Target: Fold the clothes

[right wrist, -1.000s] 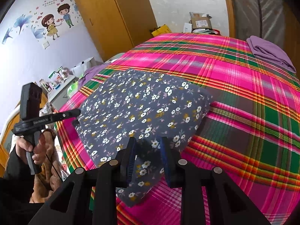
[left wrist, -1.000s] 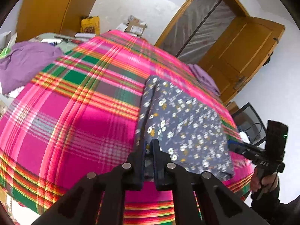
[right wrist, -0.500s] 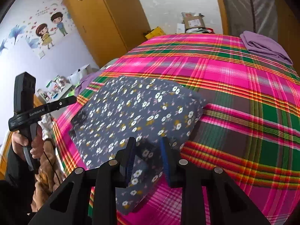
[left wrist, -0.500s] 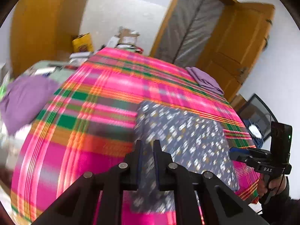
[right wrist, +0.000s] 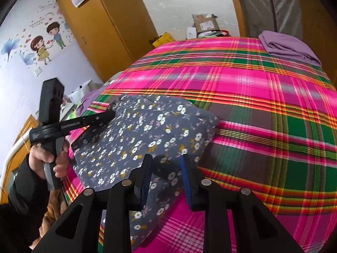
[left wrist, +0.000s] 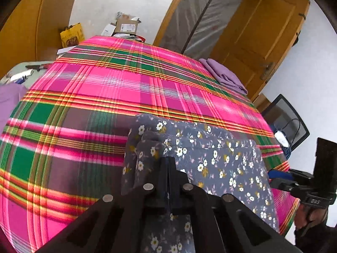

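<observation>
**Floral garment lifted at the near edge of the bed**

The grey floral garment [left wrist: 221, 164] lies on the bed, which is covered by a pink and green plaid blanket [left wrist: 94, 97]. The garment is at the near edge of the bed, closer to the near right corner in the left wrist view. It is partly folded; several layers are stacked at its left side.

The left gripper [left wrist: 168, 164] has its two fingers pressed together, and they pinch the left edge of the garment, which rises in folds around the tips. In the right wrist view this gripper [right wrist: 109, 113] reaches the far left corner of the cloth, and a hand [right wrist: 48, 162] in a dark sleeve holds its handle.

The right gripper [right wrist: 166, 168] has its fingers apart. The near corner of the garment passes between them and hangs down below; I cannot tell if the pads touch it.

A folded purple cloth [right wrist: 288, 47] rests at the far right corner of the bed, well apart from the garment.
</observation>
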The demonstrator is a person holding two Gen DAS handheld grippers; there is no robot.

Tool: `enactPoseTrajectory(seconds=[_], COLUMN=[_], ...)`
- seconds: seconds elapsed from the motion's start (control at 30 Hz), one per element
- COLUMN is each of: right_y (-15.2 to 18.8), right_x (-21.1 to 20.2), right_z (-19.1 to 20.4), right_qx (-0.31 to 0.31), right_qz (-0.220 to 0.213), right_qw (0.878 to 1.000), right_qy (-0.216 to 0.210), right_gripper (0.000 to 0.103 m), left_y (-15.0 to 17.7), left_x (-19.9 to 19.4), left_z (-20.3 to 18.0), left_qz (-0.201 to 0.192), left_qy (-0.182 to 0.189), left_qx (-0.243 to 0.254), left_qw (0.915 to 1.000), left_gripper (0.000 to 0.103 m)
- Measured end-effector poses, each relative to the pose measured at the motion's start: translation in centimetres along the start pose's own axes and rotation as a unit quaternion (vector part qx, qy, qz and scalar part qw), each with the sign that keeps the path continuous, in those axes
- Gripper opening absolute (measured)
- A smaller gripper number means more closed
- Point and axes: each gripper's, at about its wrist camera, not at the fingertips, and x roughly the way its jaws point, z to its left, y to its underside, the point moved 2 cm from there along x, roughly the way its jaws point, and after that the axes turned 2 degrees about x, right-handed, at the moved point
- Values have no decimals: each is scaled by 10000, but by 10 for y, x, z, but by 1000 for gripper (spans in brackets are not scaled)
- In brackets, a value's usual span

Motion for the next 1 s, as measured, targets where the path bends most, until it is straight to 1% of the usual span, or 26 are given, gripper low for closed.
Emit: enactPoseTrajectory(seconds=[0.1, 0.2, 0.27, 0.37, 0.43, 0.47, 0.5, 0.53, 0.57, 0.6, 0.67, 0.73, 0.83, 1.0], right_y=[0, 2, 6, 10, 15, 17, 19, 22, 24, 27, 31, 33, 36, 35], right_x=[-3, -6, -6, -8, -8, -9, -8, -8, -8, -8, -8, -6, -4, -3], right_z=[-6, -13, -17, -19, -20, -21, -22, -24, -25, -27, -30, -32, -34, -38], right_qx=[139, 293, 395, 504, 608, 653, 705, 770, 836, 912, 1097, 1232, 1400, 1577], right_qz=[-16, -15, 7, 26, 64, 91, 126, 160, 194, 216, 260, 302, 364, 396], right_qw=[9999, 9995, 9989, 9976, 9961, 9955, 9947, 9935, 9922, 9905, 9866, 9840, 9807, 9767], right_qy=[-56, -135, -253, -482, -636, -682, -735, -820, -906, -1003, -1181, -1248, -1313, -1403], right_gripper=[29, 31, 31, 31, 31, 31, 36, 52, 58, 61, 62, 62, 62, 61], left_y=[3, 11, 17, 27, 33, 35, 37, 39, 40, 42, 44, 44, 46, 49], left_x=[-2, -12, -20, -31, -38, -41, -41, -41, -41, -41, -39, -34, -25, -22], left_z=[6, 10, 12, 15, 17, 19, 21, 23, 25, 26, 29, 31, 36, 38], left_qz=[-51, -96, -126, -170, -200, -198, -176, -158, -141, -116, -60, 19, 154, 199], left_qy=[22, -38, -91, -169, -221, -235, -236, -214, -137, -26, 94, 145, 184, 263], left_qx=[-145, -262, -337, -448, -522, -564, -612, -656, -708, -770, -842, -874, -986, -1021], left_qw=[9999, 9996, 9993, 9987, 9982, 9979, 9977, 9975, 9973, 9970, 9964, 9961, 9948, 9942], left_gripper=[3, 5, 8, 15, 22, 23, 26, 28, 30, 33, 35, 35, 36, 37])
